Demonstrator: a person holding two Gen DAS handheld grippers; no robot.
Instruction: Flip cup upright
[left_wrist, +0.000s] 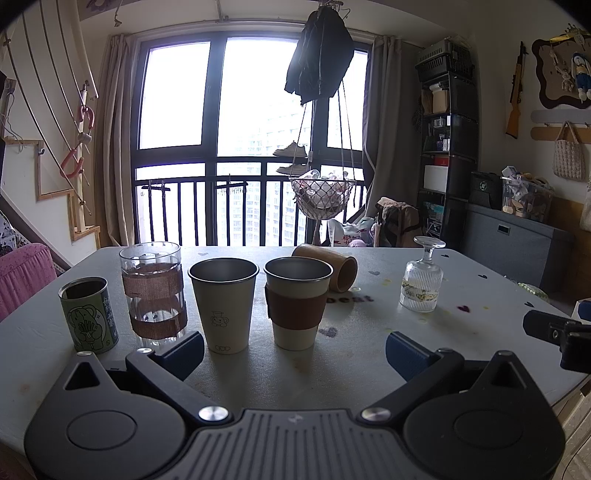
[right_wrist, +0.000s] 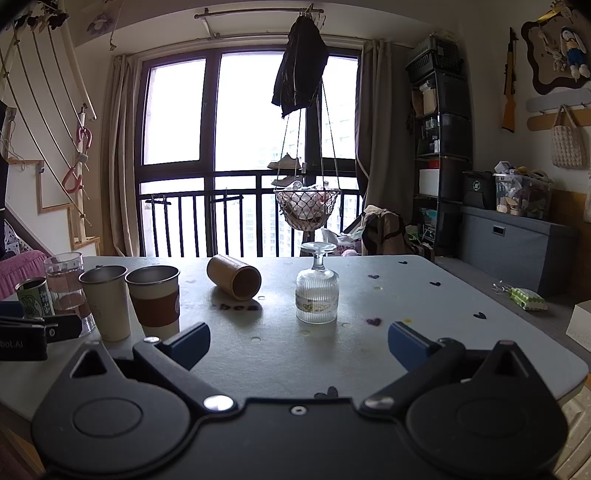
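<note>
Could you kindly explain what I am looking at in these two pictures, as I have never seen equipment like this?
A person holds a two-finger gripper in each hand; each carries a wide-angle camera looking along its fingers. One picture is from the left gripper, the other from the right gripper. Both are open and hold nothing. On the table stand a green can, a clear glass, a white cup and a sleeved cup, all upright. A brown cup lies on its side; a stemmed glass stands upside down.
</note>
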